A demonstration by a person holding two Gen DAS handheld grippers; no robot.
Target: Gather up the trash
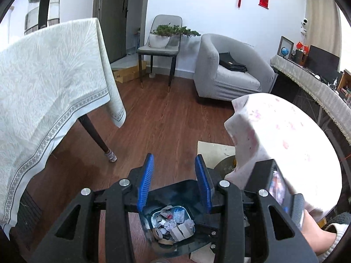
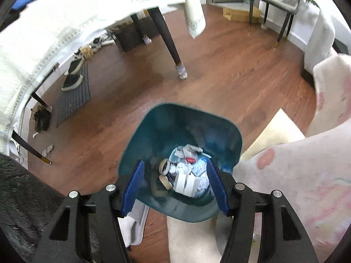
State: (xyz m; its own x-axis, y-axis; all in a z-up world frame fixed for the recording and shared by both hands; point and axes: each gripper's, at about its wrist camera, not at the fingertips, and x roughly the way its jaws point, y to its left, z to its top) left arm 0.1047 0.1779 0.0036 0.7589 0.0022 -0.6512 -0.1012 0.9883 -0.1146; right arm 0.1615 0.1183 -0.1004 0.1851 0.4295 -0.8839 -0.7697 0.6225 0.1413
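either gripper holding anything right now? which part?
Nothing held. Left gripper and right gripper are both open and empty, above the trash bin with scraps inside.

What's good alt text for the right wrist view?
The open right gripper hangs empty above a teal trash bin on a wooden floor, with paper scraps and tape rolls piled at its bottom. A dark table leg under a white tablecloth stands behind it.
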